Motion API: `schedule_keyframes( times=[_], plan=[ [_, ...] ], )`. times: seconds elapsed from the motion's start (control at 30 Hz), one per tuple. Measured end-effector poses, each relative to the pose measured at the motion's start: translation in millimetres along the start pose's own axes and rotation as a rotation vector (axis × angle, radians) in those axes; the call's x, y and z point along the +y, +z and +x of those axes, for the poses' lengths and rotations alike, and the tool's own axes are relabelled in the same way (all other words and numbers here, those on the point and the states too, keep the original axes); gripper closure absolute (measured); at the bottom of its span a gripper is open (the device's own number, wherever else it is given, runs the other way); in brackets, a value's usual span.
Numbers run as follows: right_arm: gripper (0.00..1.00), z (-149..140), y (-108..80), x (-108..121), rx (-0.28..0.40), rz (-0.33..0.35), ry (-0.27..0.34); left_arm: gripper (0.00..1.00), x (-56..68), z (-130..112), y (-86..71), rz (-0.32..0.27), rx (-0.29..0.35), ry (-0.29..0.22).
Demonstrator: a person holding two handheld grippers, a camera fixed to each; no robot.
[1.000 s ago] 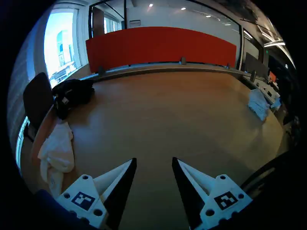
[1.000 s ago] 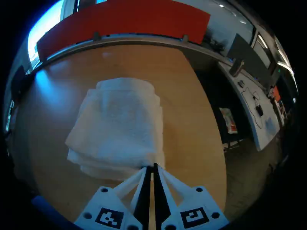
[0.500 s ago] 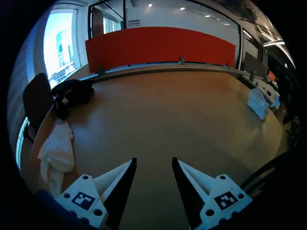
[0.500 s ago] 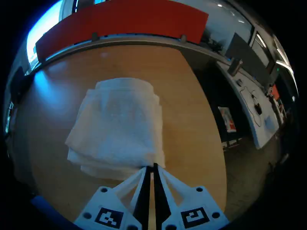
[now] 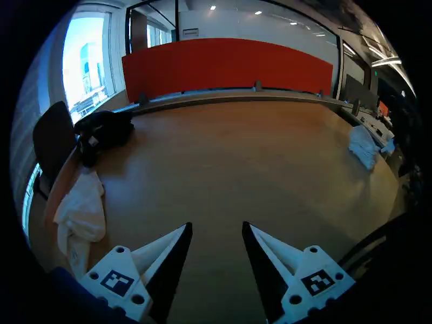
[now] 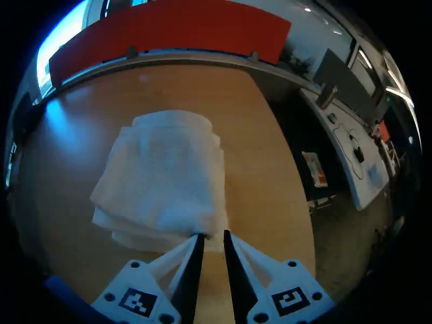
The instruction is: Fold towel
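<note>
Wooden tabletop (image 5: 243,156), office setting. Nearest in the right gripper view, the right claw (image 6: 211,235) has its fingers a narrow gap apart, with the tips at the near corner of the towel (image 6: 162,173); contact cannot be confirmed. Each finger carries a square black-and-white code tag. The towel is white, folded in layers and lying flat near the tabletop's right edge. Beyond that edge stands a white desk (image 6: 351,162) with a cable.

In the left gripper view, the left claw (image 5: 216,225) is spread wide over bare wood and carries the same tags. To its left, a cream cloth (image 5: 81,213) hangs at the tabletop edge. Farther off are a black bag (image 5: 103,130) and a dark chair (image 5: 51,141). At far right is a pale folded bundle (image 5: 363,146), too small to identify. A red partition (image 5: 227,65) closes the far side.
</note>
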State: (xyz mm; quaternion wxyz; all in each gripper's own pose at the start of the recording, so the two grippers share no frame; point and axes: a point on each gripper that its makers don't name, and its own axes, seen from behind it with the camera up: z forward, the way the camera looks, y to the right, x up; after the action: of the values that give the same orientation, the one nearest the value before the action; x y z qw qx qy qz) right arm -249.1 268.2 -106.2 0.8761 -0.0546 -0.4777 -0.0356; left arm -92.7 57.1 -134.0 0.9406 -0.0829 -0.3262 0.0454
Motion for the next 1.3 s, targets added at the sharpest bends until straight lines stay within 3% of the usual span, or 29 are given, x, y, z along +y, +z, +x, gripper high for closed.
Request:
schedule_keyframes(
  times=[0.4,0.53,0.9,1.3],
  plan=[
    [0.3,-3.3,-10.7,2.0,0.027,-0.035,-0.004,0.33,1.1,1.0,2.2,-0.004,0.0,0.0],
    [0.0,-4.6,-13.1,-1.1,0.033,-0.036,-0.016,0.33,2.0,2.1,2.3,-0.007,0.002,0.002],
    [0.0,1.3,-23.3,-8.8,0.073,-0.033,-0.005,0.33,2.5,3.1,2.4,-0.01,0.007,-0.004],
    [0.0,41.6,-48.4,-24.2,0.261,-0.035,0.061,0.33,4.3,7.1,3.4,-0.014,0.016,-0.018]
  ],
)
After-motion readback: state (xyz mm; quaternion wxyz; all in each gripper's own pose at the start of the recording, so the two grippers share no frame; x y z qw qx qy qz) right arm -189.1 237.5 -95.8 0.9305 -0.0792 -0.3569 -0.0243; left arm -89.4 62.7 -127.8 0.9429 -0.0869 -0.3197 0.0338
